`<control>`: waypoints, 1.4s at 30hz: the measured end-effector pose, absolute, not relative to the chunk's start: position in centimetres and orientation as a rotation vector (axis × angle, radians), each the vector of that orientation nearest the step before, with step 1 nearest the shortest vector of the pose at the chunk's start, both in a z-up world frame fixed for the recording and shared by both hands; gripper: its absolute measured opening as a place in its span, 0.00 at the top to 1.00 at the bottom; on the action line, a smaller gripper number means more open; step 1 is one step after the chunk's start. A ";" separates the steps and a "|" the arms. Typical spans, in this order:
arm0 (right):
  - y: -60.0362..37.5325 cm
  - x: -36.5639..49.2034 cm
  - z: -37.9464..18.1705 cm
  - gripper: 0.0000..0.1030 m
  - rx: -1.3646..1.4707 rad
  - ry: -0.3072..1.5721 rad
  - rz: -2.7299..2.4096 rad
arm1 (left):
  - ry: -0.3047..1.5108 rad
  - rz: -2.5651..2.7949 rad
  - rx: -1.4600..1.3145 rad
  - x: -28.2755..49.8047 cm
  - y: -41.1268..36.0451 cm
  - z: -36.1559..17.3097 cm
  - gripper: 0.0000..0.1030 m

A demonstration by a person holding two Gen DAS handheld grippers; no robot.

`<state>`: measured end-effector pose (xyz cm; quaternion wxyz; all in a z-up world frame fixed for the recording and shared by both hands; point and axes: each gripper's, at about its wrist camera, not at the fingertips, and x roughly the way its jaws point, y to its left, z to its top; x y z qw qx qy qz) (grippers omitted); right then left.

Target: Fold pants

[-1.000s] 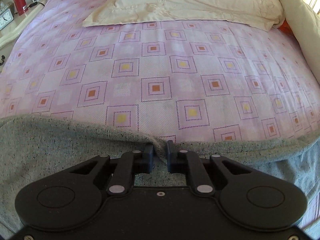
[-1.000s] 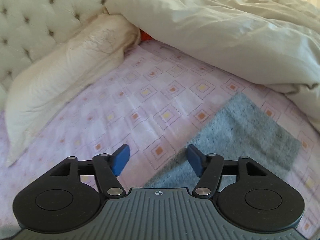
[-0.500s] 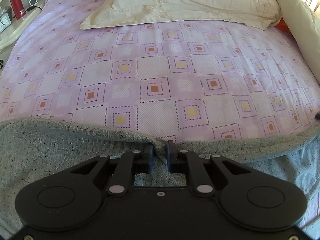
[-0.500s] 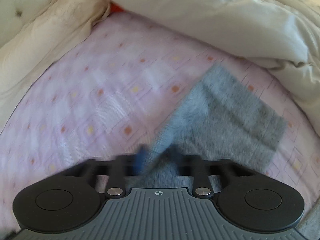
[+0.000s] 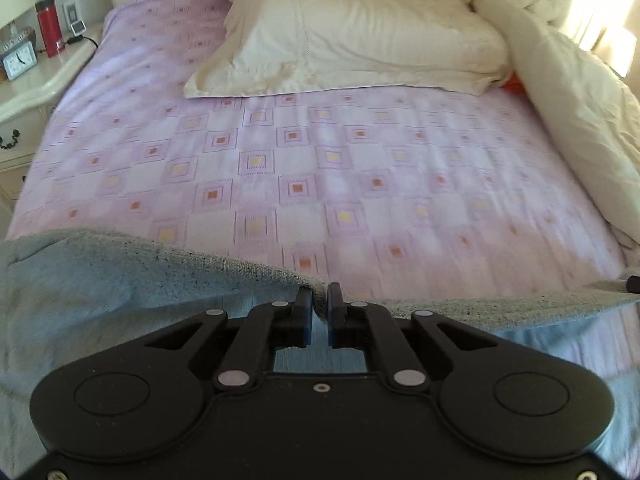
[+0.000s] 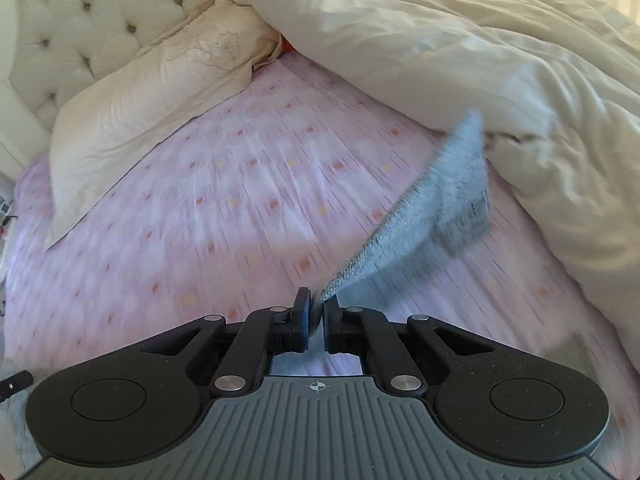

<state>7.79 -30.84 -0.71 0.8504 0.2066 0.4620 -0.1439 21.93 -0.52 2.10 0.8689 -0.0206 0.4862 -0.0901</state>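
The grey knit pants [image 5: 120,276] lie on a bed with a purple patterned sheet [image 5: 320,168]. My left gripper [image 5: 319,304] is shut on the pants' upper edge and holds it raised off the sheet. In the right wrist view my right gripper [image 6: 316,308] is shut on the edge of a pant leg [image 6: 436,208]. The leg is lifted and stretches away to the upper right, its end hanging above the sheet [image 6: 240,200].
A cream pillow [image 5: 352,36] lies at the head of the bed by a tufted headboard [image 6: 88,12]. A bunched cream duvet [image 6: 500,60] fills the right side. A nightstand [image 5: 28,88] at the left holds a red bottle [image 5: 48,26] and a clock [image 5: 18,62].
My right gripper has closed on the pant leg and lifted it off the sheet. My left gripper has risen with the pants' edge, showing more of the bed.
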 end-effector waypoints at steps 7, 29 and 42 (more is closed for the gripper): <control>-31.2 0.5 -2.7 0.94 0.441 1.035 -0.280 | 0.980 -0.225 0.032 13.3 -0.8 3.2 0.92; -38.8 -8.3 -7.2 0.69 0.786 0.749 -0.439 | 1.199 -0.214 0.081 6.6 -1.5 -5.3 0.91; -37.7 -5.7 -7.7 0.97 0.641 0.793 -0.419 | 1.188 -0.238 0.125 6.4 -1.8 -6.1 0.86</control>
